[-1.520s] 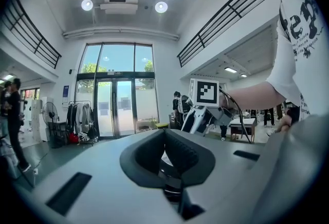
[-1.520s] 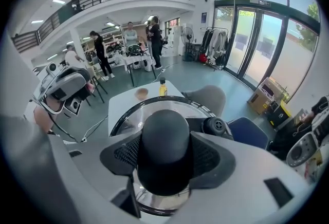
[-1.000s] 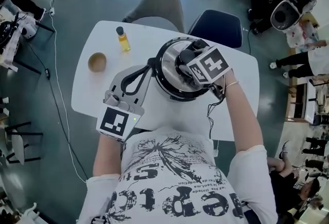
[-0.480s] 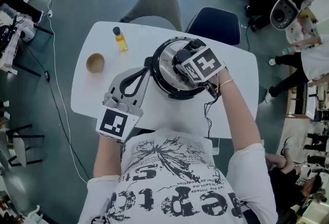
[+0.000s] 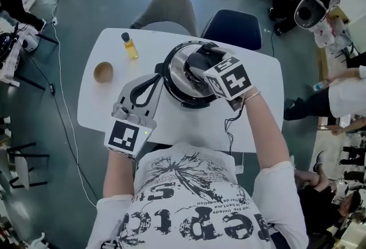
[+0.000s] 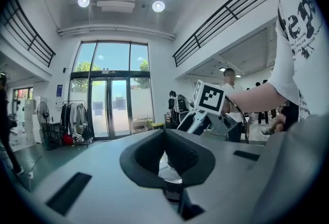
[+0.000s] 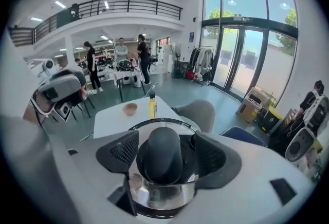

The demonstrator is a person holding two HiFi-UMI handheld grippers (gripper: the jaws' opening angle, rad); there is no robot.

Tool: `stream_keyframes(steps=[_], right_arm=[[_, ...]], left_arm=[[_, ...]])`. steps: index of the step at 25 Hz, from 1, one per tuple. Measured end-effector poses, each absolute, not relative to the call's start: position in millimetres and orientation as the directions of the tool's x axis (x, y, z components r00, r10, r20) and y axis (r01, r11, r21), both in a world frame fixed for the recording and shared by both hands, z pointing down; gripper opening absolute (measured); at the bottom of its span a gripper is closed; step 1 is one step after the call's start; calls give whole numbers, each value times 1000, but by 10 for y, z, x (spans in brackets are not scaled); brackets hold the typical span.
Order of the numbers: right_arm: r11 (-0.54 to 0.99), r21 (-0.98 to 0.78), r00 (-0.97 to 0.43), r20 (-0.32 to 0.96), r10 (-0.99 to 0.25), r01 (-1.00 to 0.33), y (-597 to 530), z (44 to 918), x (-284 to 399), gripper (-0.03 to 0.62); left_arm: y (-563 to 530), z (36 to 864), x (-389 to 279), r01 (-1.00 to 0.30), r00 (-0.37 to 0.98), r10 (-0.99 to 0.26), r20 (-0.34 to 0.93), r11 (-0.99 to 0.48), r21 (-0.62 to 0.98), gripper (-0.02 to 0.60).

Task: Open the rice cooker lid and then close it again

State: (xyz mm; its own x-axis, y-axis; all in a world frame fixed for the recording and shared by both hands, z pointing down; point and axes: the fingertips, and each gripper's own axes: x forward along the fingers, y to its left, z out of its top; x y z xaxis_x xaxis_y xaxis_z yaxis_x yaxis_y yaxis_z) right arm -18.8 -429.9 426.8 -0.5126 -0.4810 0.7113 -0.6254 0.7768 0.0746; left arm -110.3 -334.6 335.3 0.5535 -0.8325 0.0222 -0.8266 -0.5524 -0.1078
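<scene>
1. Rice cooker sits mid white surface, lid down.
2. Right gripper jaws, just been opening, straddle the lid knob, apparently barely clear of it.
3. Left gripper jaws are together and empty, beside the cooker.

On my screen the head camera looked steeply down from high above the whole table. The right gripper view sat very near the knob and faced slanting down over it; these two views shared the bottle and bowl. The left gripper view looked level across the room to the glass doors, which the right one showed also.
</scene>
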Motion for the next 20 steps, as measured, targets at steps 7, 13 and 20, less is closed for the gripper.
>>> stream_keyframes(steps=[7, 13, 20], right_arm=[[718, 63, -571, 558, -601, -693, -4103, 3806, 79, 220], [673, 65, -624, 318, -714, -737, -3814, 3493, 349, 85], [607, 19, -598, 150, -788, -795, -3586, 3408, 634, 14]], left_arm=[[-3198, 3181, -1028, -832, 546, -838, 8, -543, -118, 14], [-3128, 3065, -976, -838, 540, -841, -13, -536, -103, 14], [-3147, 3075, -924, -828, 551, -834, 4, -548, -116, 14]])
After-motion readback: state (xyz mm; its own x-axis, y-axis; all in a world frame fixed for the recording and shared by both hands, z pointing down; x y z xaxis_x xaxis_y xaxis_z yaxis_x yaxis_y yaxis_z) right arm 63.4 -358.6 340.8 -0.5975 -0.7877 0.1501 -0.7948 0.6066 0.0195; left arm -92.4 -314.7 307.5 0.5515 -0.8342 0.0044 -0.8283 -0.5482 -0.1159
